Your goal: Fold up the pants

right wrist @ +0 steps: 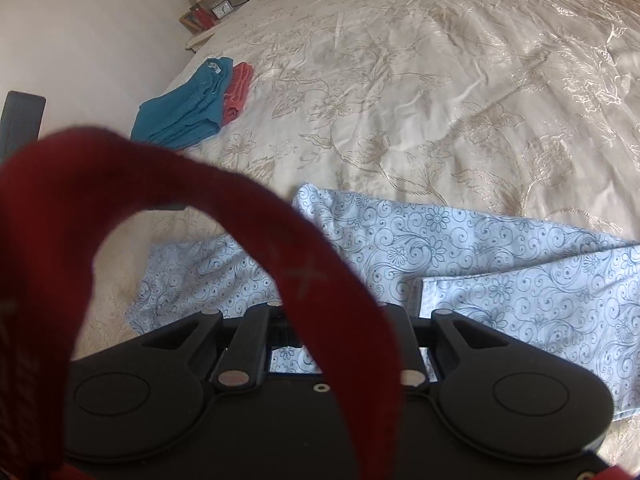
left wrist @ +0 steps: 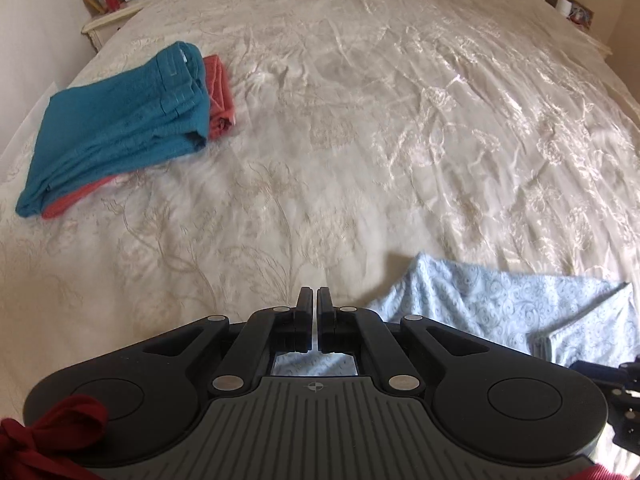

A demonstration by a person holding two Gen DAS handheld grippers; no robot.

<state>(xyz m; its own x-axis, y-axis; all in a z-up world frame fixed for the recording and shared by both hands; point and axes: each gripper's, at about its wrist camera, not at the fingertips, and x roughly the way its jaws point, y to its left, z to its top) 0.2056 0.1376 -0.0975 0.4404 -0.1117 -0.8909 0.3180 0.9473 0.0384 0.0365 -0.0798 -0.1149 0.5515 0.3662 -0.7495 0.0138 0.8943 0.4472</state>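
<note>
my left fingers [left wrist: 314, 300] were clenched on nothing, the blue patterned pants [left wrist: 500, 304] just right of them; my right fingers' state i couldn't tell, hidden behind a red strap [right wrist: 320, 280].

We see soft daylight glaring off the shiny bedspread [left wrist: 400, 100]; fisheye curvature bends the edges, corners darken, and a blurred red strap [right wrist: 312, 264] blocks much of the right wrist view.
</note>
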